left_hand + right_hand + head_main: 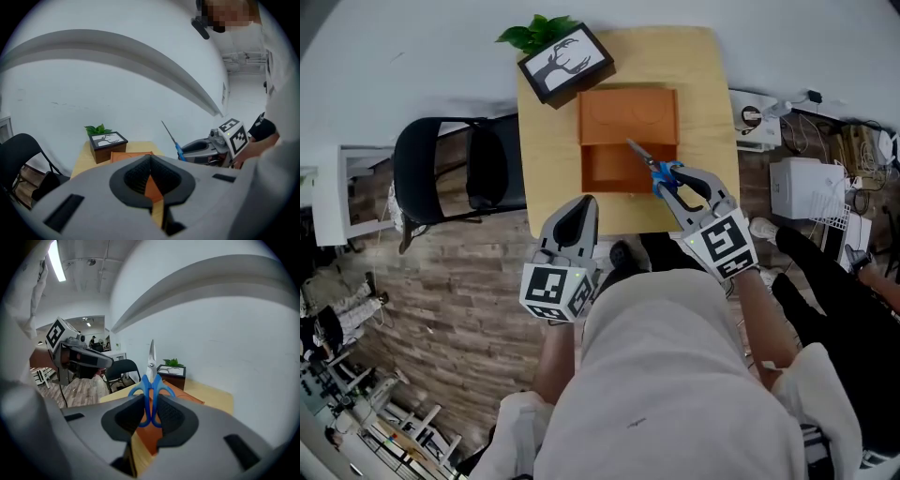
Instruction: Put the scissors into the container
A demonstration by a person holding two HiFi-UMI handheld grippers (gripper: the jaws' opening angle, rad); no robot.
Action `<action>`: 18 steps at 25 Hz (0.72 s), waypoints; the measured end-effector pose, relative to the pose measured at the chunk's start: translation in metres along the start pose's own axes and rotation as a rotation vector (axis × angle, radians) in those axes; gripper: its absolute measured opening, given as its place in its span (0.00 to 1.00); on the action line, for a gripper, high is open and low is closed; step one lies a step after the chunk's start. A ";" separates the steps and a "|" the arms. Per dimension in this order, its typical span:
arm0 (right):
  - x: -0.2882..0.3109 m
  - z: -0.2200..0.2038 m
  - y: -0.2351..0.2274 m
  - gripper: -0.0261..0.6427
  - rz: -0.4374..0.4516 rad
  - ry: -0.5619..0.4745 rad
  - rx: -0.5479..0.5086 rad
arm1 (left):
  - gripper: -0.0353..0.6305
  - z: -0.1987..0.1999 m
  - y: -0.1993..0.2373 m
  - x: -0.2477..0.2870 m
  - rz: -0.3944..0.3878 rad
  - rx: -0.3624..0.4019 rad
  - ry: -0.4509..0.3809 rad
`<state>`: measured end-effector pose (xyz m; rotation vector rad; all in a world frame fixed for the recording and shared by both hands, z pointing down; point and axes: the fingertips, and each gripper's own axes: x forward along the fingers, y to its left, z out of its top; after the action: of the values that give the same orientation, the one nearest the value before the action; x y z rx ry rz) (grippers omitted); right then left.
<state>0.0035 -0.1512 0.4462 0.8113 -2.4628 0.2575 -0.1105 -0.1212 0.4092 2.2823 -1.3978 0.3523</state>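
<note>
Blue-handled scissors (pixel 654 167) are held up over the open orange container (pixel 628 117) on the wooden table (pixel 694 75), blades pointing away from me. My right gripper (pixel 673 187) is shut on their handles; in the right gripper view the scissors (pixel 151 378) stand upright between the pads, with the container (pixel 190 398) beyond. My left gripper (pixel 581 208) hovers at the table's near edge, left of the container, jaws together with nothing in them. From the left gripper view, the left gripper (pixel 150 161) faces the container (pixel 129 157), with the scissors (pixel 172 139) and right gripper (pixel 206 147) off to the right.
A dark box with a deer picture (pixel 566 62) and a green plant (pixel 536 33) sit at the table's far left corner. A black chair (pixel 455 169) stands left of the table. White boxes and cables (pixel 802 178) lie on the floor to the right.
</note>
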 end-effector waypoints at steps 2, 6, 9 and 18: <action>0.008 -0.003 -0.004 0.17 0.027 0.010 -0.014 | 0.06 0.002 0.001 0.005 0.020 -0.003 0.001; 0.021 -0.015 -0.006 0.16 0.084 0.037 -0.039 | 0.06 0.003 0.001 0.011 0.060 -0.014 0.001; 0.029 -0.025 -0.005 0.16 0.122 0.062 -0.077 | 0.06 0.002 0.000 0.013 0.090 -0.023 -0.003; 0.052 -0.052 0.000 0.17 0.201 0.125 -0.141 | 0.06 -0.002 0.001 0.013 0.158 -0.041 -0.006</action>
<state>-0.0095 -0.1593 0.5179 0.4746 -2.4141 0.1979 -0.1057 -0.1304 0.4169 2.1480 -1.5782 0.3634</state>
